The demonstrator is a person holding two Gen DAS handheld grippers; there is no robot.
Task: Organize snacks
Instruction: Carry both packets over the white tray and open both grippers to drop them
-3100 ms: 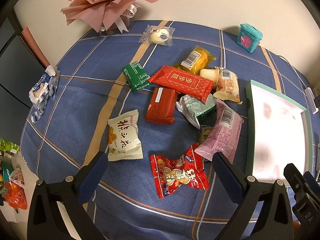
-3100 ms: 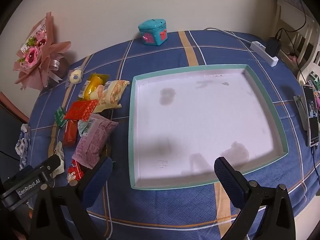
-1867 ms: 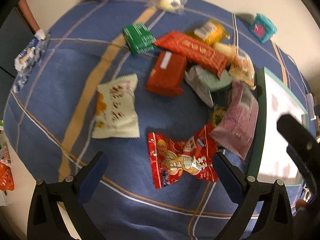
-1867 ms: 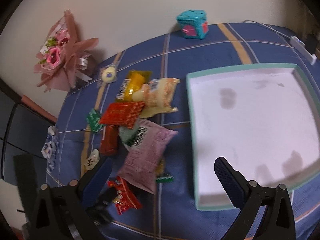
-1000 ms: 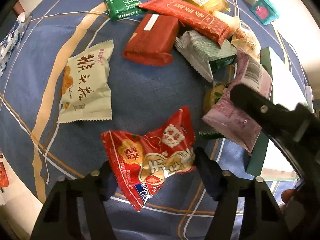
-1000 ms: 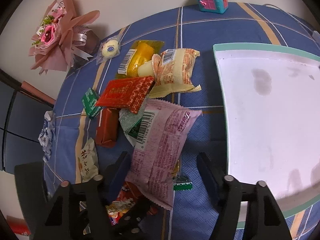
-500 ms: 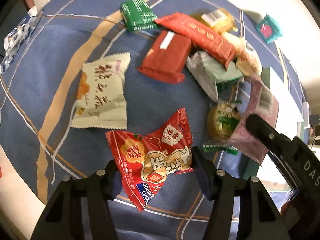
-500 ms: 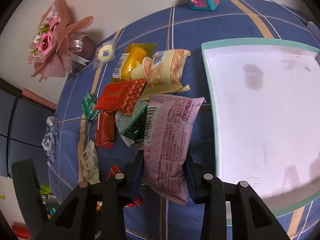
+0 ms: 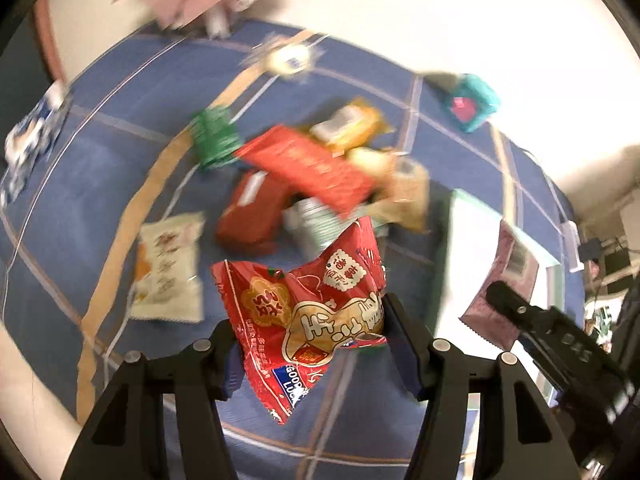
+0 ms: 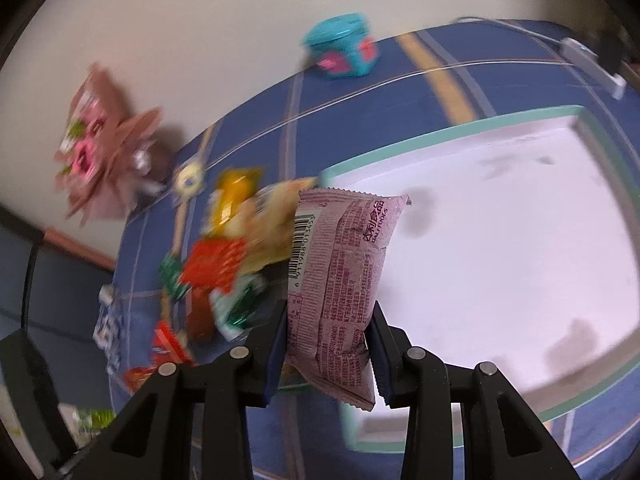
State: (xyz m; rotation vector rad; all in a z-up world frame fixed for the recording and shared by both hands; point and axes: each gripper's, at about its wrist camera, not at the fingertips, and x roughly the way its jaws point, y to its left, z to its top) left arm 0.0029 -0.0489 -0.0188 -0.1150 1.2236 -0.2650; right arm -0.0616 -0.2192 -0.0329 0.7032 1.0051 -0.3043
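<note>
My left gripper (image 9: 316, 344) is shut on a red snack packet (image 9: 308, 320) and holds it above the blue tablecloth. My right gripper (image 10: 326, 348) is shut on a pink snack packet (image 10: 340, 280) and holds it up at the left edge of the white tray with a teal rim (image 10: 440, 136). The pink packet (image 9: 506, 284) and the right gripper's body also show at the right of the left wrist view, over the tray (image 9: 460, 220). A blurred pile of snacks (image 9: 312, 172) lies on the cloth behind the red packet; it also shows in the right wrist view (image 10: 232, 248).
A cream packet (image 9: 168, 268) lies apart at the left of the pile. A teal toy box (image 10: 340, 52) and a pink bouquet (image 10: 104, 140) stand by the wall. A power strip (image 10: 592, 60) lies at the far right. A blue-white pack (image 9: 32, 136) sits at the table's left edge.
Both grippers have lifted their packets off the table. The right gripper has carried the pink packet right, to the tray's edge. Both views tilted up and are blurred by motion.
</note>
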